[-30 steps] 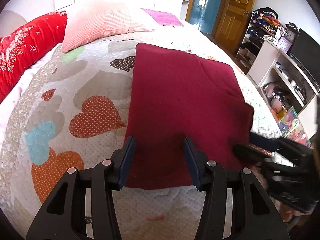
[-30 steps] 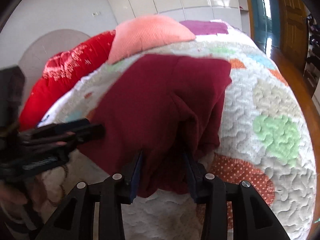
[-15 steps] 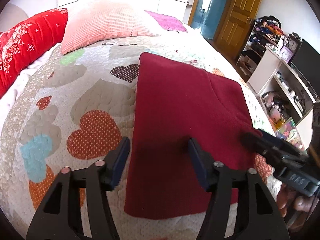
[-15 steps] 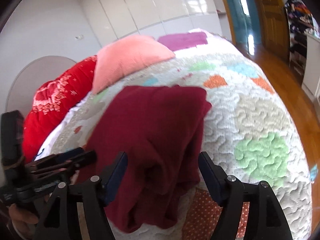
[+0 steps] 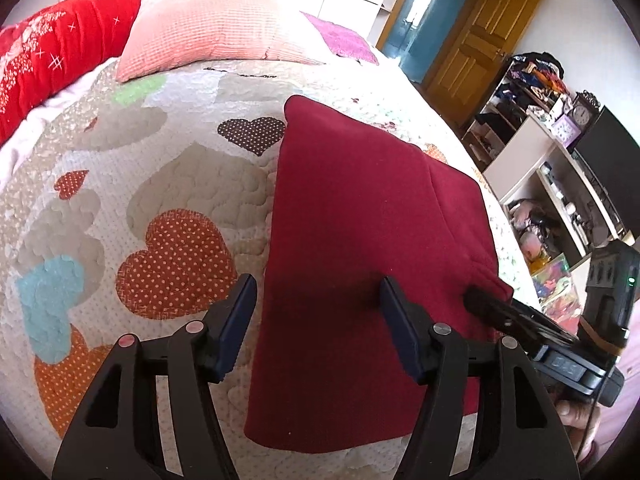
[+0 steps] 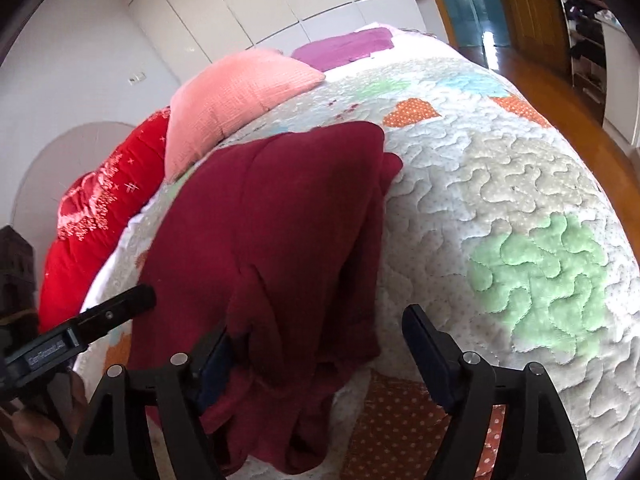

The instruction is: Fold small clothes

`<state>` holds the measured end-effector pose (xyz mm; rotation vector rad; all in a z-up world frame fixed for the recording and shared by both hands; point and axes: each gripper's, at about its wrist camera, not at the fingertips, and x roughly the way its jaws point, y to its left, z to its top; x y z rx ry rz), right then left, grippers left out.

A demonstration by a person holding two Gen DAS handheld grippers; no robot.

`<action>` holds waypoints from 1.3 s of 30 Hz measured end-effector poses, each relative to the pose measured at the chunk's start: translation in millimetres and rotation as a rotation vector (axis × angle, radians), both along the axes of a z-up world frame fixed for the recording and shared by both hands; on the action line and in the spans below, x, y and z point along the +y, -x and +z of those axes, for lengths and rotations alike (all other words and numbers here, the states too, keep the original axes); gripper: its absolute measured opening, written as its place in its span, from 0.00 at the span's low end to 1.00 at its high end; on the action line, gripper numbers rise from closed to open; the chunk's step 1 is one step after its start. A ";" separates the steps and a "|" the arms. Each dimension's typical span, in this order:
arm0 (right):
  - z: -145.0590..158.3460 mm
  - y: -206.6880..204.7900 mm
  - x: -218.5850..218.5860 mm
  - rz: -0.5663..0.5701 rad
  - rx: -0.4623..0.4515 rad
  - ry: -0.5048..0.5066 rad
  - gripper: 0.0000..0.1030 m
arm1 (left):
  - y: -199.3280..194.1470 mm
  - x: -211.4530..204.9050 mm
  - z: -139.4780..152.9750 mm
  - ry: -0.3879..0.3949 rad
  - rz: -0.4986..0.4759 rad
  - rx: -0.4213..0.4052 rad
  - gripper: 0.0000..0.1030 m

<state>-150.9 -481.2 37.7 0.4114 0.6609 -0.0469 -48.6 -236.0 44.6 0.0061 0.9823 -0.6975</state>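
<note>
A dark red garment [image 5: 360, 232] lies folded lengthwise on the heart-patterned quilt [image 5: 176, 184]. My left gripper [image 5: 316, 320] is open and empty, hovering above the garment's near end. My right gripper [image 6: 316, 344] is open and empty over the garment's bunched near edge [image 6: 280, 280], at the bed's side. The right gripper also shows in the left wrist view [image 5: 504, 320], at the garment's right corner. The left gripper also shows in the right wrist view [image 6: 100, 320], at the left.
A pink pillow [image 5: 216, 24], a red pillow [image 5: 52, 64] and a purple cushion [image 5: 340, 40] lie at the head of the bed. Shelves with clutter [image 5: 560, 184] and a wooden door [image 5: 472, 52] stand to the right. The wooden floor [image 6: 580, 112] runs beside the bed.
Both grippers have opened and let go of the garment, which now lies on the quilt. Both have lifted and drawn back a little.
</note>
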 end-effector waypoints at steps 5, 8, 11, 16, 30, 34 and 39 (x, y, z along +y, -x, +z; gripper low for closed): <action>13.6 10.7 -2.7 0.002 -0.093 -0.040 0.76 | -5.6 -4.6 -2.1 0.002 0.004 0.005 0.72; 16.5 7.0 -8.2 -0.005 -0.104 -0.048 0.81 | -12.7 -11.5 -5.8 0.011 -0.016 0.026 0.74; 11.2 -5.7 -16.3 0.015 -0.089 -0.084 0.82 | -21.5 -17.3 -12.3 0.028 -0.036 0.071 0.76; -2.8 -24.9 -27.5 0.078 -0.091 -0.183 0.82 | -30.1 -24.5 -16.3 0.015 -0.059 0.062 0.85; -11.4 -54.3 -10.2 0.166 -0.095 -0.097 0.90 | -39.1 -26.8 -31.5 0.042 -0.045 0.115 0.96; -12.2 -53.6 -12.1 0.168 -0.105 -0.111 0.90 | -38.3 -25.8 -30.9 0.043 -0.045 0.110 0.96; -12.6 -52.0 -11.1 0.165 -0.110 -0.103 0.89 | -41.5 -24.7 -31.5 0.049 -0.046 0.120 0.96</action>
